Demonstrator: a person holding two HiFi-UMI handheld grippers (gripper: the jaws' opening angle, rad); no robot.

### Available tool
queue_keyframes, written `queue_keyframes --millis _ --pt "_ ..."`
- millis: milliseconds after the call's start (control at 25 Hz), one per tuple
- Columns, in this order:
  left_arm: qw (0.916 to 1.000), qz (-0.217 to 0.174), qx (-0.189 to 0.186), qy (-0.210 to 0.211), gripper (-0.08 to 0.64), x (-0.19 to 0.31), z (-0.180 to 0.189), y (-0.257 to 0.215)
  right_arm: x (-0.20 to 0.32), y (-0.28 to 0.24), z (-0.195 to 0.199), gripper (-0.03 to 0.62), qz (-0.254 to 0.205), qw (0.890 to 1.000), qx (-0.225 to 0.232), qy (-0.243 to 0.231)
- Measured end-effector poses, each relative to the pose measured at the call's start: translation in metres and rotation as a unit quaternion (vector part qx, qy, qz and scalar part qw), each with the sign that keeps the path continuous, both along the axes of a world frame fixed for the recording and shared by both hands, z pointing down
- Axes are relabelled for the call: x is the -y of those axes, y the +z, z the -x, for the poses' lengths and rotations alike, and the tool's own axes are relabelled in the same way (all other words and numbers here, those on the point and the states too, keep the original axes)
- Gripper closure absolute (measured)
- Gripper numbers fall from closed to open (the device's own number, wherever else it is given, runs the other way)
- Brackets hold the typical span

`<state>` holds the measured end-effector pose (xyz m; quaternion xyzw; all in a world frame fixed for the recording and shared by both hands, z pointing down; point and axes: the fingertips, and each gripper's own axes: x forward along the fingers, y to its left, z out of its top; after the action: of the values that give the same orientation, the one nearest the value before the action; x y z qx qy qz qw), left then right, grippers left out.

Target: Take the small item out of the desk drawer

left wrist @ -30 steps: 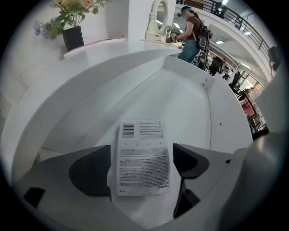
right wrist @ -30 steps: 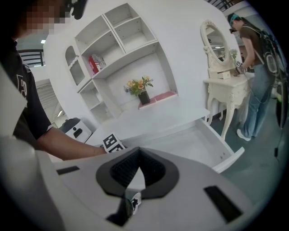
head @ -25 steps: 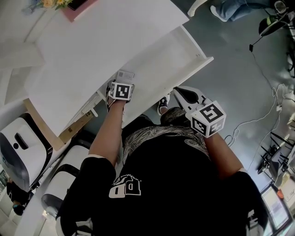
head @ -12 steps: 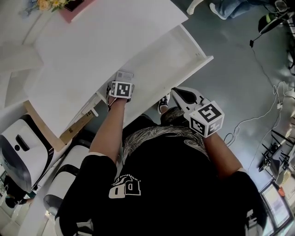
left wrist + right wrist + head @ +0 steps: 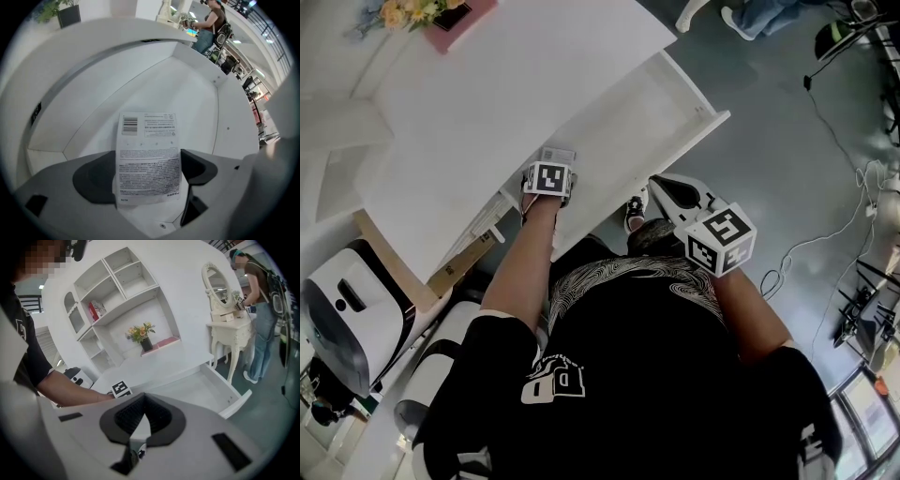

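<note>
Tabletop (image 5: 516, 84), white desk, broad and flat. Drawer (image 5: 705, 120), white wood, pulled open beneath the tabletop's edge. Left gripper (image 5: 146, 174): fingers pinching the item, over the drawer's near-left part. Right gripper (image 5: 143, 404): fingers pressed together on nothing, held apart to the drawer's right. Item: small white printed packet with barcode (image 5: 147, 136), long axis along the left fingers, top projecting past them. I judge a lift toward me clears it.

The white open wooden drawer (image 5: 647, 112) juts from the white table (image 5: 506, 84). The printed white paper packet (image 5: 149, 150) sits above the drawer's 8 o'clock end.
</note>
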<state>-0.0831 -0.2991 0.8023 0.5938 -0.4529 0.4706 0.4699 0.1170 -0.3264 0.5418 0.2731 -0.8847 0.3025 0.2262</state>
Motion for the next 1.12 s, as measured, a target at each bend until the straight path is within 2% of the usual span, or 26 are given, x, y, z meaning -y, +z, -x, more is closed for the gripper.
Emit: queue_keyframes --millis 440,640,880,1120 --pt "0.9980 -0.037 -0.039 0.033 0.130 -0.006 -0.019 -0.044 -0.005 -0.020 0.016 0.584 -0.021 1.000 0.008 0.013" --pt "0.9950 -0.071 -0.056 0.042 0.130 -0.004 -0.016 -0.078 -0.005 -0.029 0.025 0.584 -0.034 0.999 0.015 0.024" --pt "0.9870 -0.118 -0.099 0.046 0.130 0.000 -0.017 -0.126 -0.008 -0.039 0.040 0.584 -0.046 0.998 0.025 0.033" --pt "0.9741 -0.165 -0.148 0.045 0.130 0.002 -0.023 -0.171 -0.017 -0.050 0.052 0.584 -0.061 0.997 0.025 0.035"
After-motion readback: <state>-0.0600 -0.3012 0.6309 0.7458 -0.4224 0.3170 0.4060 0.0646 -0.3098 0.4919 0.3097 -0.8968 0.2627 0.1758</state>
